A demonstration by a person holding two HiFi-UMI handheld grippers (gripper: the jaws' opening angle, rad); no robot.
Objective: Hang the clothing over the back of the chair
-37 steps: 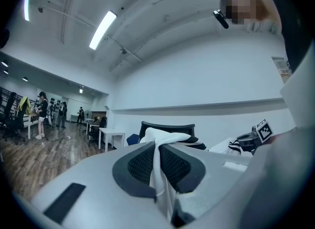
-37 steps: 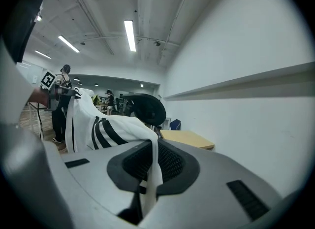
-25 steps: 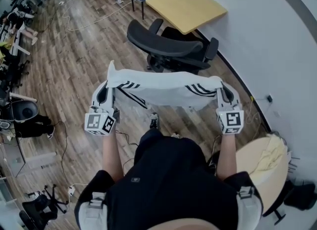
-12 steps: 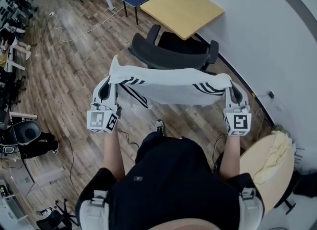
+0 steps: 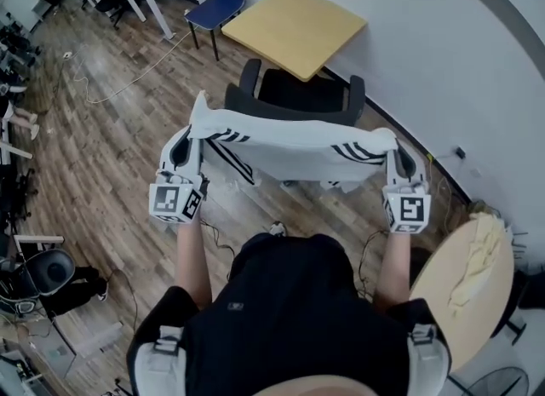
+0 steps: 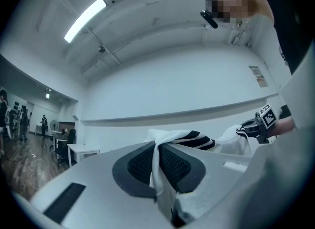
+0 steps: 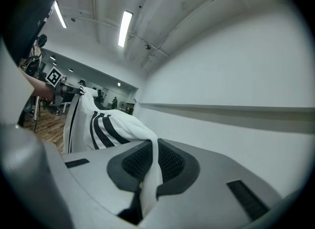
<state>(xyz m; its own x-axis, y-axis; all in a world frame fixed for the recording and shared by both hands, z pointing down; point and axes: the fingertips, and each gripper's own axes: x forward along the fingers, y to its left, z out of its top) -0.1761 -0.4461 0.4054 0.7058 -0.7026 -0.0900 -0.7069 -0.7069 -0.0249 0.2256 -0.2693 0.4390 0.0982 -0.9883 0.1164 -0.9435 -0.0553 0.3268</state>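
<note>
Holding white clothing [image 5: 289, 149] with black stripes stretched wide in the air between the left gripper [image 5: 191, 140] and the right gripper [image 5: 397, 157]. On the left, clamped shut on the cloth's left end, with fabric squeezed between the dark pads [image 6: 138, 166]. On the right, likewise shut on the right end, with a white fold pinched between pads [image 7: 172, 163]. Hanging just near of the black chair [image 5: 294, 100] and overlapping its backrest from above; cannot tell whether touching. Farther off, a yellow table [image 5: 294, 28] against the wall [image 5: 443, 54]. Below, wooden floor [image 5: 111, 130].
</note>
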